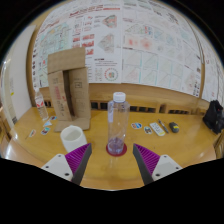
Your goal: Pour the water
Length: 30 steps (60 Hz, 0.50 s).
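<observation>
The bottle [117, 123] stood upright on the worktop [110, 170], just ahead of my hand-held gripper [113, 160] and in line with the gap between its two fingers. It was clear plastic with a white cap, and something purple showed at its base. My fingers were spread wide and touched nothing. A white cup [73, 137] stood near the bottle, to its left. I judged that I was in the approach step: the next move called for me to go forward until the bottle was between the pads, then close on its body below the cap. Beyond the cup stood a tall cardboard box [69, 86]. Small objects lay further back on the yellow wooden surface. Printed posters [130, 40] covered the wall behind.
</observation>
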Tool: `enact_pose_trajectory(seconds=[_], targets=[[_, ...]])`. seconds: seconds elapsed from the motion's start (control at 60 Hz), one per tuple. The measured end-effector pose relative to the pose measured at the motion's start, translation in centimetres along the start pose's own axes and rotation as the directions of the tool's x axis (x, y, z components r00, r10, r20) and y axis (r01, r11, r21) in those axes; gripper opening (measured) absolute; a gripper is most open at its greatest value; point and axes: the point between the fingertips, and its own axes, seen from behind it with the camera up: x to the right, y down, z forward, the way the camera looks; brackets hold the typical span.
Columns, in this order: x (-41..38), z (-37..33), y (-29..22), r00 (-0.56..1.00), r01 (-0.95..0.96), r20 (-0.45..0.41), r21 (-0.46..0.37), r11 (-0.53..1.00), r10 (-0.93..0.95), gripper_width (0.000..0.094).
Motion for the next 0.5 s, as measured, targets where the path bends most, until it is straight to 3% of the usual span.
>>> enact_pose_trajectory(seconds=[0.267, 0.5], targets=[[-4.7, -15.4, 3.3, 0.997, -0.018, -0.080, 0.006, 1.000, 0.019, 0.0849], [-7.6, -23.2, 5.9, 0.992, -0.028, -0.124, 0.027, 0.999, 0.031, 0.0849]])
